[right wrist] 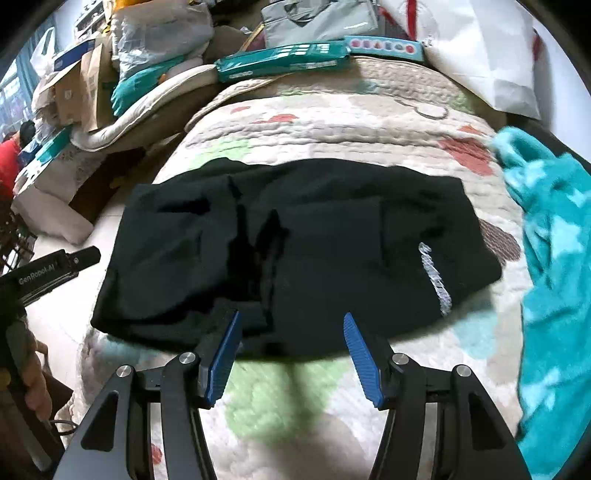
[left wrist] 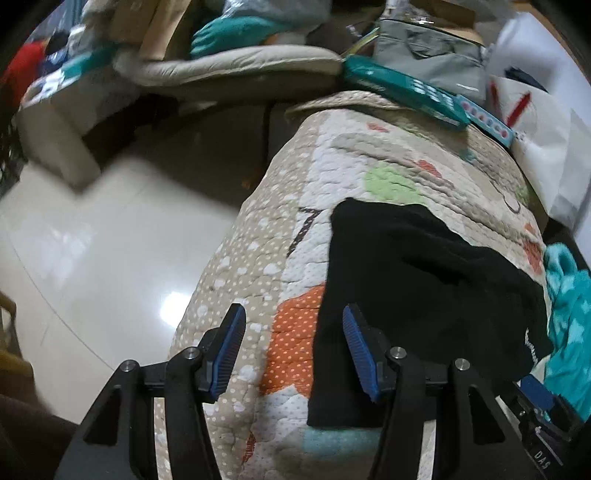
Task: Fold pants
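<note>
Black pants (right wrist: 295,247) lie folded in a flat bundle on a patterned quilt (right wrist: 332,122), with white lettering on the right side. They also show in the left wrist view (left wrist: 417,295) at the right. My left gripper (left wrist: 293,352) is open and empty, above the quilt just left of the pants' edge. My right gripper (right wrist: 291,356) is open and empty, over the near edge of the pants. The left gripper's body (right wrist: 48,273) shows at the left of the right wrist view.
A teal starred garment (right wrist: 554,295) lies on the quilt's right side. Teal boxes (right wrist: 284,59), a grey bag (right wrist: 317,18) and a white bag (right wrist: 480,48) sit at the far end. Glossy floor (left wrist: 92,258) and cluttered boxes and cushions (left wrist: 236,70) lie to the left.
</note>
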Demonstrator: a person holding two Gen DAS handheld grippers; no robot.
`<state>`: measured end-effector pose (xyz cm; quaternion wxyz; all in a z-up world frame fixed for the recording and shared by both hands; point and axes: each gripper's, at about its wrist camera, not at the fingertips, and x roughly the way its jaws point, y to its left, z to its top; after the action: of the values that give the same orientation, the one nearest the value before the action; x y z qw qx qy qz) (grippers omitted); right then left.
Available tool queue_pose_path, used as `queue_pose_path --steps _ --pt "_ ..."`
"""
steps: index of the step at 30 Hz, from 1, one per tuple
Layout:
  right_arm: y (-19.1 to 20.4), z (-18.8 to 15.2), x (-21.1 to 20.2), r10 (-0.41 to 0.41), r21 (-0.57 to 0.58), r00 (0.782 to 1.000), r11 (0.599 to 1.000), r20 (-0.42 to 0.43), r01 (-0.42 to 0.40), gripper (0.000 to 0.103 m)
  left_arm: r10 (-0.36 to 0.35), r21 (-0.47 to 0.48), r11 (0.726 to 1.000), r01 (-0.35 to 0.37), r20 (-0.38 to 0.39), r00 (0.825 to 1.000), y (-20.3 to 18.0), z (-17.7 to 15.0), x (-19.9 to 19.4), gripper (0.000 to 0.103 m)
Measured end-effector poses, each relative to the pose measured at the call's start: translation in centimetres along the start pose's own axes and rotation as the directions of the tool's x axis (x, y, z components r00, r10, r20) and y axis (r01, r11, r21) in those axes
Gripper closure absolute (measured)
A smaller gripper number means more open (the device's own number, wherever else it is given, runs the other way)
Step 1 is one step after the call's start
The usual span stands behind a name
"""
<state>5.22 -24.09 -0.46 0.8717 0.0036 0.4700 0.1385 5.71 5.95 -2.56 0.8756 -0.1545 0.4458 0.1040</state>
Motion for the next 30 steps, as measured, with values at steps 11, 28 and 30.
queue_pose_path --steps 11,28,30 --pt "-0.8 -0.1 0.4 0.023 0.056 1.000 0.998 -0.013 -0.022 0.039 0.104 0.101 0.989 -0.109 0.054 0.993 -1.0 -1.3 0.4 0.049" --pt "-16.4 -2.7 -0.5 0.091 0.652 0.977 0.732 0.192 -0.196 0.038 -0.115 0.562 0.814 0.145 -0.087 0.989 -21.8 5.8 -0.1 0.039" --pt "-16.8 -2.7 0.3 0.099 0.676 0.971 0.703 0.218 -0.223 0.038 -0.124 0.618 0.763 0.193 -0.153 0.980 -26.0 5.7 1.8 0.039"
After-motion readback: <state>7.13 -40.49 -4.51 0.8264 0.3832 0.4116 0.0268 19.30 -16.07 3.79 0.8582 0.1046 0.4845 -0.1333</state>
